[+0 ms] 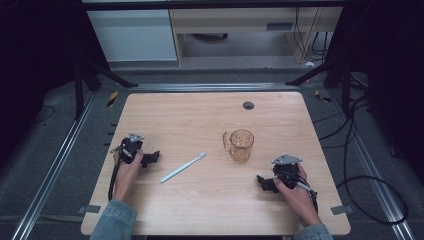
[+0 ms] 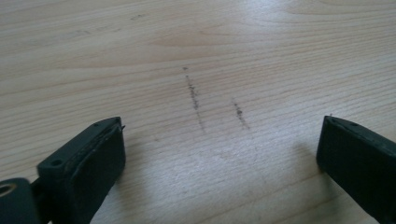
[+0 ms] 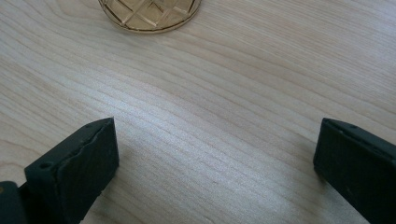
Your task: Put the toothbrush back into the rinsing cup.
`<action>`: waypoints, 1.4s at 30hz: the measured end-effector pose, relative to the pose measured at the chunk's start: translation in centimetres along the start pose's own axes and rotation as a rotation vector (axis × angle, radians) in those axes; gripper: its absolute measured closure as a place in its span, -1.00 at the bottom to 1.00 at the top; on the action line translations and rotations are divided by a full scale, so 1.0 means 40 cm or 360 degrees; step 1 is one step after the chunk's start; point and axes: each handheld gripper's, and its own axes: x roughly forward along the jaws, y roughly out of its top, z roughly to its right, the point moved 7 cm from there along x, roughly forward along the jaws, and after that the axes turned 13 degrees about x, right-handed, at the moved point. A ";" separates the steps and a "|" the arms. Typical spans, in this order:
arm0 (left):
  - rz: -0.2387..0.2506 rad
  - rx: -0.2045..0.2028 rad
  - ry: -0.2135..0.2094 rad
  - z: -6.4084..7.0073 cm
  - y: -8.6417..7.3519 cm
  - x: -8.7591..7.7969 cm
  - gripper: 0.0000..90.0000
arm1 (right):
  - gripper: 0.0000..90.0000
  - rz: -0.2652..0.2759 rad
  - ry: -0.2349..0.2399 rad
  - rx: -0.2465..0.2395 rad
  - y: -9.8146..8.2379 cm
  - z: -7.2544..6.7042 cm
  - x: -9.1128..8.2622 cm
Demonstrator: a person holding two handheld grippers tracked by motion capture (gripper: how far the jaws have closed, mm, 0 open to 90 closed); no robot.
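An amber glass mug with a handle on its left stands upright right of the table's middle; its patterned base shows at the top of the right gripper view. A pale blue toothbrush lies diagonally on the wood, bristles toward the mug. My left gripper rests on the table at the left, pointing right, just short of the toothbrush handle. Its jaws stand wide apart over bare wood. My right gripper rests at the front right, below the mug, jaws wide apart with nothing between them.
The wooden table has a dark round grommet near its far edge. Metal rails and black cables run along both sides on the floor. A white cabinet and a wooden bench stand behind the table.
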 end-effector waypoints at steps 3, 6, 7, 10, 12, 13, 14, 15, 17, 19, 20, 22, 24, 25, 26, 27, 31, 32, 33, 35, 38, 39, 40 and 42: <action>0.0034 0.0024 0.0028 -0.010 0.006 -0.016 -0.93 | -0.99 -0.0001 -0.0001 -0.0004 0.000 0.000 0.000; 0.0131 0.0021 0.0045 -0.030 0.025 -0.061 -0.93 | -0.99 -0.0002 -0.0001 0.0000 0.000 0.000 0.000; 0.0154 0.0014 0.0055 -0.034 0.029 -0.072 -0.93 | -0.99 0.0000 -0.0001 -0.0004 0.000 0.000 0.000; 0.0197 -0.0010 0.0040 -0.045 0.049 -0.123 -0.92 | -0.99 -0.0001 -0.0001 -0.0004 0.000 0.000 0.000; 0.0183 -0.0022 0.0039 -0.045 0.060 -0.142 -0.90 | -0.99 -0.0001 -0.0001 -0.0004 0.000 0.000 0.000; 0.0183 -0.0022 0.0039 -0.045 0.060 -0.142 -0.88 | -0.99 -0.0001 -0.0001 -0.0004 0.000 0.000 0.000; 0.0157 -0.0010 0.0036 -0.042 0.071 -0.157 -0.85 | -0.99 0.0000 -0.0001 -0.0004 0.000 0.000 0.000; 0.0157 -0.0010 0.0036 -0.042 0.071 -0.157 -0.85 | -0.99 0.0000 -0.0001 -0.0004 0.000 0.000 0.000; 0.0157 0.0016 0.0012 -0.031 0.086 -0.170 -0.86 | -0.99 0.0000 -0.0001 -0.0004 0.000 0.000 0.000; 0.0153 0.0063 -0.0029 -0.012 0.098 -0.179 -0.88 | -0.99 -0.0001 -0.0001 -0.0004 0.000 0.000 0.000; 0.0138 0.0098 -0.0046 0.000 0.104 -0.183 -0.88 | -0.99 -0.0001 -0.0001 -0.0004 0.000 0.000 0.000; 0.0117 0.0143 -0.0075 0.019 0.112 -0.185 -0.86 | -0.99 0.0001 0.0001 -0.0004 0.000 0.000 0.000; 0.0083 0.0225 -0.0113 0.052 0.126 -0.186 -0.86 | -0.99 -0.0001 -0.0001 -0.0004 0.000 0.000 0.000; 0.0083 0.0225 -0.0113 0.052 0.126 -0.186 -0.86 | -0.99 -0.0001 -0.0001 -0.0004 0.000 0.000 0.000; 0.0065 0.0253 -0.0126 0.071 0.133 -0.186 -0.87 | -0.99 -0.0001 -0.0001 -0.0004 0.000 0.000 0.000; 0.0065 0.0253 -0.0126 0.071 0.133 -0.186 -0.90 | -0.99 -0.0001 -0.0001 -0.0004 0.000 0.000 0.000; 0.0014 0.0301 -0.0133 0.103 0.143 -0.181 -0.86 | -0.99 -0.0001 -0.0001 -0.0004 0.000 0.000 0.000; 0.0004 0.0321 -0.0139 0.111 0.145 -0.179 -0.86 | -0.99 -0.0001 -0.0001 -0.0004 0.000 0.000 0.000; -0.0005 0.0341 -0.0155 0.121 0.147 -0.175 -0.84 | -0.99 0.0000 -0.0002 -0.0004 0.000 0.000 0.000; -0.0032 0.0370 -0.0188 0.137 0.151 -0.170 -0.82 | -0.99 0.0000 -0.0001 -0.0004 0.000 0.000 0.000; -0.0071 0.0420 -0.0236 0.167 0.155 -0.164 -0.76 | -0.99 -0.0001 -0.0001 -0.0004 0.000 0.000 0.000; -0.0071 0.0420 -0.0236 0.167 0.155 -0.164 -0.72 | -0.99 -0.0001 -0.0001 -0.0004 0.000 0.000 0.000; -0.0108 0.0463 -0.0261 0.180 0.152 -0.160 -0.67 | -0.99 0.0000 -0.0002 -0.0004 0.000 0.000 0.000; -0.0131 0.0482 -0.0276 0.188 0.149 -0.156 -0.66 | -0.99 0.0000 -0.0002 -0.0004 0.000 0.000 0.000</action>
